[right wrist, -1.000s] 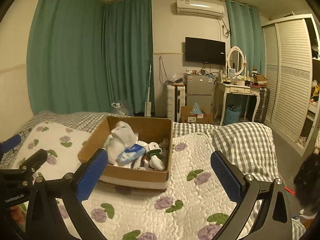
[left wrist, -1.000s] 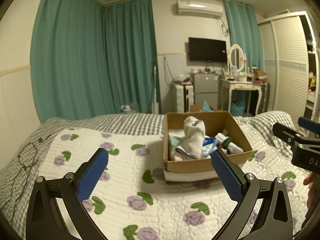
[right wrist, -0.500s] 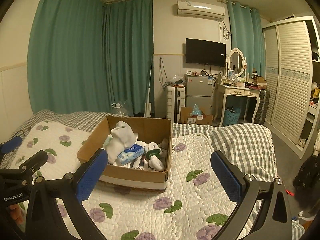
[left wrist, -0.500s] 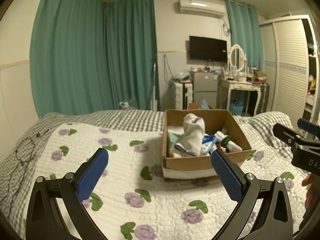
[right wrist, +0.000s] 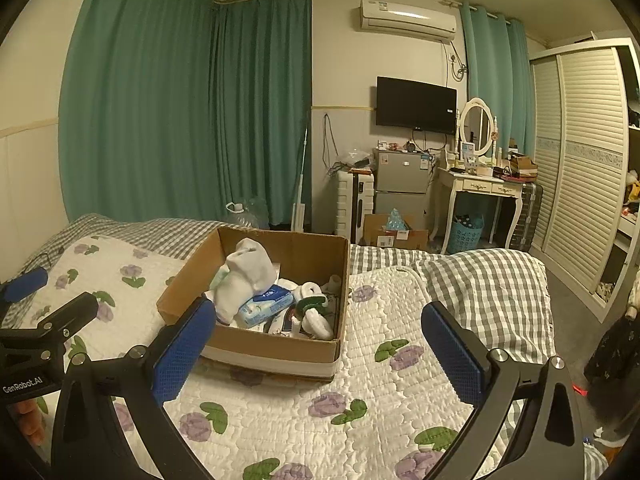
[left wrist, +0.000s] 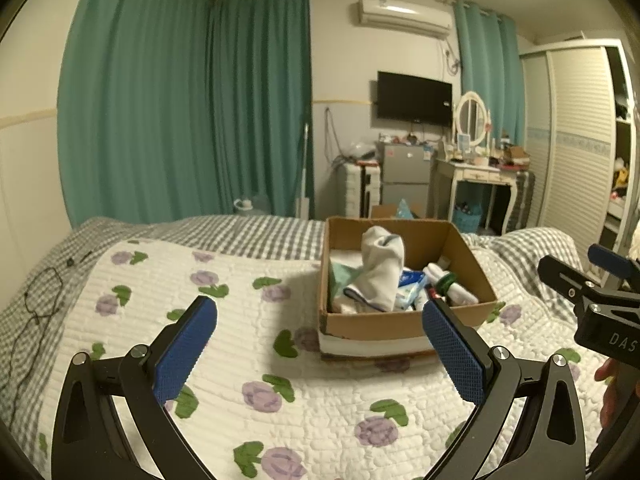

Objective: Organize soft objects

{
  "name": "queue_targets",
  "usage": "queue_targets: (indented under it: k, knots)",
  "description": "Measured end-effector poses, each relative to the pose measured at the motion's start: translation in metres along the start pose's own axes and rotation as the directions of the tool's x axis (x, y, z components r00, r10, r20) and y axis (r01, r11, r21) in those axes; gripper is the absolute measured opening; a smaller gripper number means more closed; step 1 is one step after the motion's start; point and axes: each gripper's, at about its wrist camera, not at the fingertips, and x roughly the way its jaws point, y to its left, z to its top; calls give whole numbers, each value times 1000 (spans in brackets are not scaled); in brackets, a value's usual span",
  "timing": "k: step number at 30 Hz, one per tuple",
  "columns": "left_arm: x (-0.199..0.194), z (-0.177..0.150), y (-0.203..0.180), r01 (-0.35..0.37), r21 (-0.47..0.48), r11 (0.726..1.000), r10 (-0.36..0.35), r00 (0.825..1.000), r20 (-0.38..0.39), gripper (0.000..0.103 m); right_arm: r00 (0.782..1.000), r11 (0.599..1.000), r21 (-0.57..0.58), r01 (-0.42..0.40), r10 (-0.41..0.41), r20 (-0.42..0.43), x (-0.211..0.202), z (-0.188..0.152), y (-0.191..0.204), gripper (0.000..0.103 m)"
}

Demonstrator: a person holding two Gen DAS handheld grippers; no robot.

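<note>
Quilted bedspread (right wrist: 360, 412): white, puffy, purple flower print.
Cardboard box (right wrist: 276, 350): square, sits on quilt ctr.
Soft stuff: white sock (left wrist: 382, 268) draped upright in box.
Left gripper (left wrist: 320, 354), right gripper (right wrist: 318, 354): both spread wide, nothing held, blue ribbed pads.

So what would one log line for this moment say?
left hand-held gripper: open, empty | right hand-held gripper: open, empty | cardboard box: on bed, full
</note>
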Motion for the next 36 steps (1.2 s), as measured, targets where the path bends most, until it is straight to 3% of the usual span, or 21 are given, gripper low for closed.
queue_targets:
  k: [36]
  knots:
    - [-2, 0, 0, -7, -10, 1000, 7, 1000, -6, 103, 1000, 1000, -9, -8, 8, -5, 0, -3, 3, 103]
